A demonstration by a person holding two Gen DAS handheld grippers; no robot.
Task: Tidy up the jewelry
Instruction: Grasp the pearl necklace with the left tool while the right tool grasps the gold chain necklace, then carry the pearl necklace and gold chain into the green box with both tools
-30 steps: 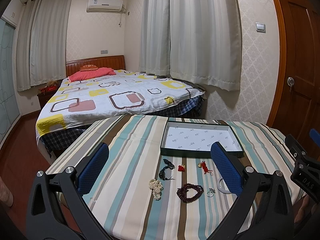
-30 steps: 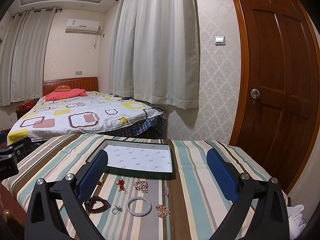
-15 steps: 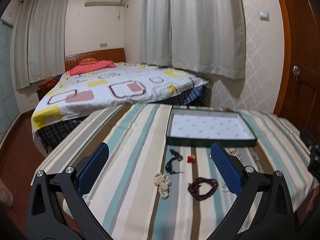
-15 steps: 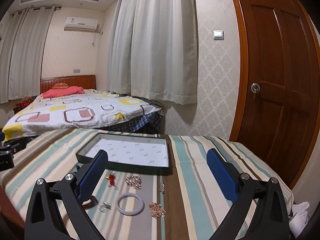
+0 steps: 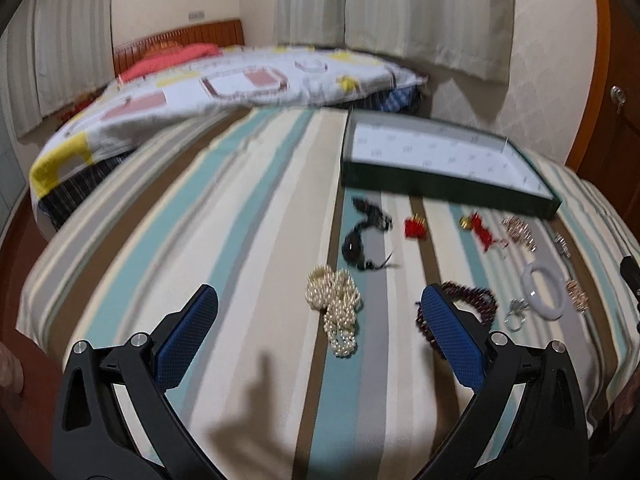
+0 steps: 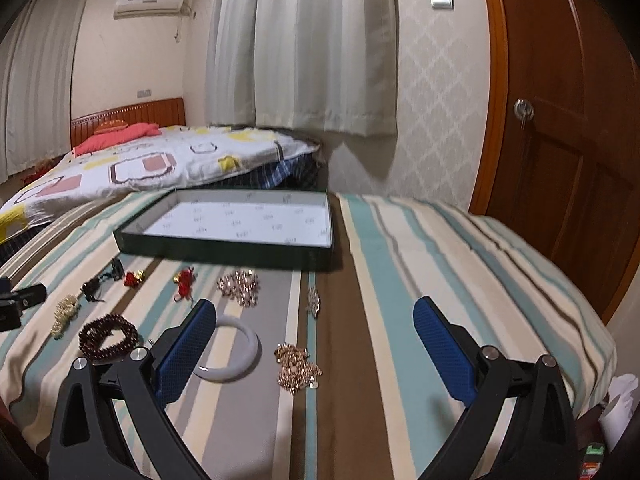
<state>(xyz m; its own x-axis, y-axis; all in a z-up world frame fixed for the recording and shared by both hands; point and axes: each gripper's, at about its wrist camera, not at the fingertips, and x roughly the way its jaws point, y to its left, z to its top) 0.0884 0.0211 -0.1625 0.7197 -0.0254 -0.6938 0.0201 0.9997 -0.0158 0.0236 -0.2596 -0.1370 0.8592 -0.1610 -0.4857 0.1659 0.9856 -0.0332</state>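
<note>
The tablecloth (image 5: 248, 216) is woven cloth, matt, slightly ribbed. On it the box (image 6: 224, 246) looks like cardboard, dark green and dull outside, lined with white printed paper. In front of the box, the pearl necklace (image 5: 335, 304) has a soft creamy sheen; right of it the dark red bead bracelet (image 5: 474, 300) is polished and the white bangle (image 5: 544, 290) is smooth and glossy. The gold chain (image 6: 298, 368) by the bangle glints like metal. Both grippers, left (image 5: 316, 334) and right (image 6: 314, 344), are matt black plastic with silvery metal bolts and blue textured pads (image 6: 184, 354). Behind the box hang soft pleated cloth curtains (image 6: 304, 44); the door (image 6: 568, 120) is varnished wood.
</note>
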